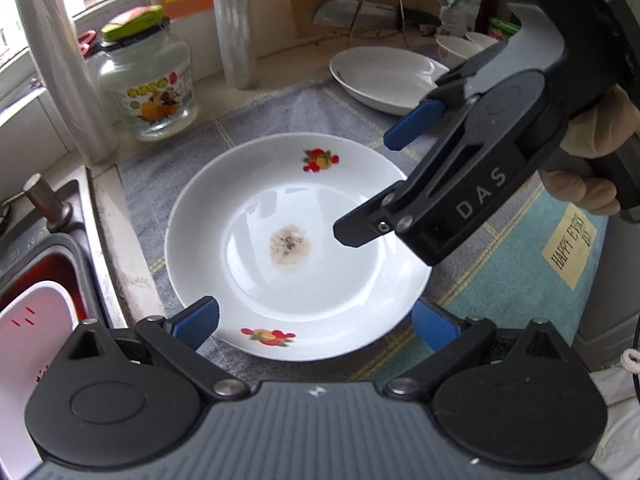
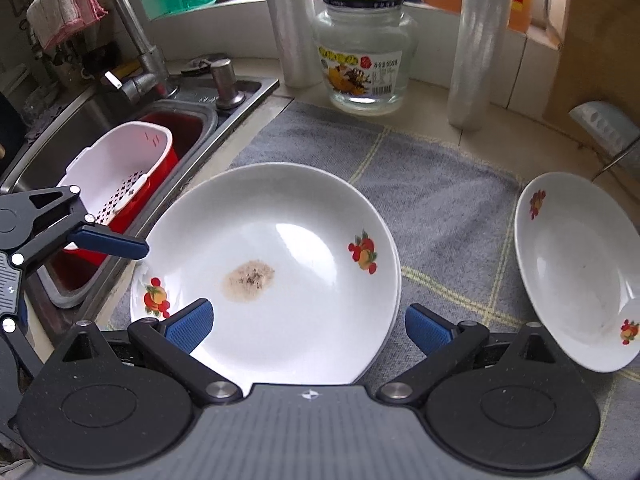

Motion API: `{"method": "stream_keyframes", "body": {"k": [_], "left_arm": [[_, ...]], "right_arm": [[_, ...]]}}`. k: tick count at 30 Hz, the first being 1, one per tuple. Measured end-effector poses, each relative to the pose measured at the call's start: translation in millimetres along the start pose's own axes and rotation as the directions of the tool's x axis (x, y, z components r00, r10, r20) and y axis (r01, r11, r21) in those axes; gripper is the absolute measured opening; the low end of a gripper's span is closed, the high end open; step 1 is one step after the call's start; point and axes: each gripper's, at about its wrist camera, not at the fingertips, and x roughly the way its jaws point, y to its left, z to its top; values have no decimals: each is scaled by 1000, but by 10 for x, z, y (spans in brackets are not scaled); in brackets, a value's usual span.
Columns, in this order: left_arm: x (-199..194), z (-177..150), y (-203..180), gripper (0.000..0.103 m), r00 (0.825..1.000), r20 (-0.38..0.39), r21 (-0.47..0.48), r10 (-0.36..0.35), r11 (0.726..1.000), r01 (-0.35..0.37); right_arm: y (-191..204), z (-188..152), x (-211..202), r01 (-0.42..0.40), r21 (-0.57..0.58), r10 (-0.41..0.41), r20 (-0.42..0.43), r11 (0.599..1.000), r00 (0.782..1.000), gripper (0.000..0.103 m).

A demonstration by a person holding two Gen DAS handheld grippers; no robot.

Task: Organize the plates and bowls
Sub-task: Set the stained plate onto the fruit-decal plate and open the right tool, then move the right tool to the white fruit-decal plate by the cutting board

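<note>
Both hand-held grippers, left (image 1: 314, 322) and right (image 2: 308, 326), gape wide and empty over the plate (image 2: 280, 240) at centre frame; its glazed rim could slip a shallow pinch.

Before me: a tiled counter (image 2: 436, 120) covered by a grey checked mat (image 2: 440, 208). To my left lies a steel sink (image 2: 240, 92) with its faucet (image 2: 132, 40), a pink cloth (image 2: 60, 12) draped over the spout. Behind them, a windowsill (image 2: 248, 4) admits daylight. A wooden board (image 2: 600, 40) leans at my far right.
</note>
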Motion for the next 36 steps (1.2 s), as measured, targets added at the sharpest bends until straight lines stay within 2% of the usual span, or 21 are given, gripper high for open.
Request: {"method": "stream_keyframes", "body": {"k": [5,9,15,18,20,23,26,33,36], "left_arm": [[-111,30,-48,102,994,75,-11,75,997,-74],[-225,39,-125,102,983,159,-39,95,995,-90],[-335,11,-263,102,952,282,-94,116,991,-93],[-351,22,-408,102,930,335,-94,152,987,-127],[-337,63,-510,102,923,353,-103,155,987,-127],[-266,173,-662,102,919,357,-141,165,983,-122],[-142,337,-856,102,914,346,-193,212,969,-152],[152,752,-1374,102,893,302,-342,334,912,-225],[259,877,-1544,102,889,284,-382,360,893,-240]], "right_arm": [[33,-56,-114,58,-18,-57,61,998,997,103],[37,-135,-274,102,-24,-98,117,995,988,103],[-40,-329,-529,213,27,-214,194,977,957,103],[-180,-470,-643,224,78,-236,211,971,949,103],[-309,-571,-733,239,104,-257,226,966,940,103],[-555,-697,-830,243,116,-265,244,963,933,103],[-851,-791,-881,247,111,-267,245,963,932,103],[-1580,-883,-1018,177,18,-175,259,984,950,103],[-1837,-850,-1036,149,-29,-137,252,988,958,103]]}}
